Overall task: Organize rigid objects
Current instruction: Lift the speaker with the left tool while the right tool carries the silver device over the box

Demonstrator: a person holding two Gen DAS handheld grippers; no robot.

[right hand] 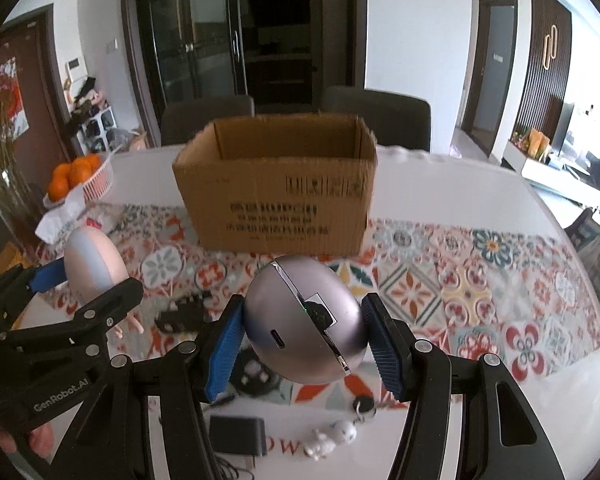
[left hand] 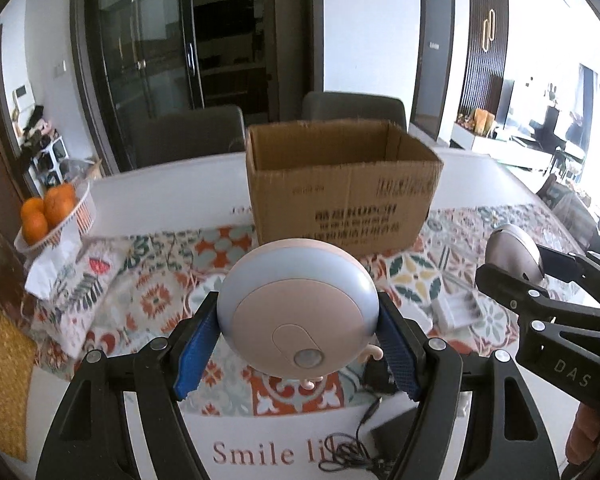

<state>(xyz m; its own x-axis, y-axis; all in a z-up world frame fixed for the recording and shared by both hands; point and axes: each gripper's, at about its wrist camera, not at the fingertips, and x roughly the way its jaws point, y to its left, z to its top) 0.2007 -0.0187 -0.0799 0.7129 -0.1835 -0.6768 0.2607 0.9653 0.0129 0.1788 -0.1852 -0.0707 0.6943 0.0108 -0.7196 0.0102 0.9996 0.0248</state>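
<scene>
My left gripper [left hand: 298, 344] is shut on a round pink and blue lamp-like gadget [left hand: 298, 306], held above the patterned table runner. From the right wrist view the same gadget [right hand: 94, 266] shows at the left. My right gripper [right hand: 304, 344] is shut on a silver egg-shaped device [right hand: 304, 320] with a port on its front; it also shows at the right of the left wrist view as the silver egg-shaped device [left hand: 514, 254]. An open cardboard box [left hand: 340, 184] [right hand: 278, 184] stands upright behind both, its inside hidden from here.
On the table lie a black power adapter [right hand: 238, 436] with its cable [left hand: 352, 456], a small white figurine on a keychain [right hand: 332, 438], a black battery holder [right hand: 184, 312], a white case [left hand: 458, 310] and a basket of oranges [left hand: 56, 212]. Two chairs stand behind the table.
</scene>
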